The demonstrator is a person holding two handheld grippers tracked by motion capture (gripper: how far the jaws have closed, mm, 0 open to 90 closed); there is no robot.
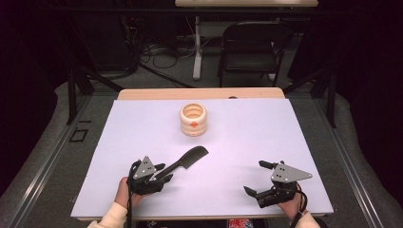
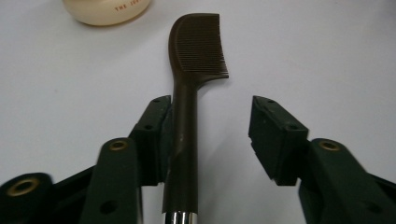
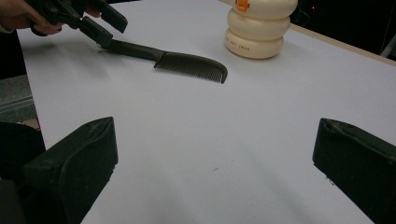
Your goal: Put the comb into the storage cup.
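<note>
White table (image 1: 247, 142); left claw (image 2: 210, 135) wide, comb (image 2: 191, 93) against one jaw.

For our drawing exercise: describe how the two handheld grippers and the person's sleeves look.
Both the left gripper and right gripper are black, with two blocky jaws, a grey three-cornered plate on top and a trailing black cable. The sleeves are pale cream.

Comb (image 1: 186, 160) before holder (image 1: 193, 119)
</note>
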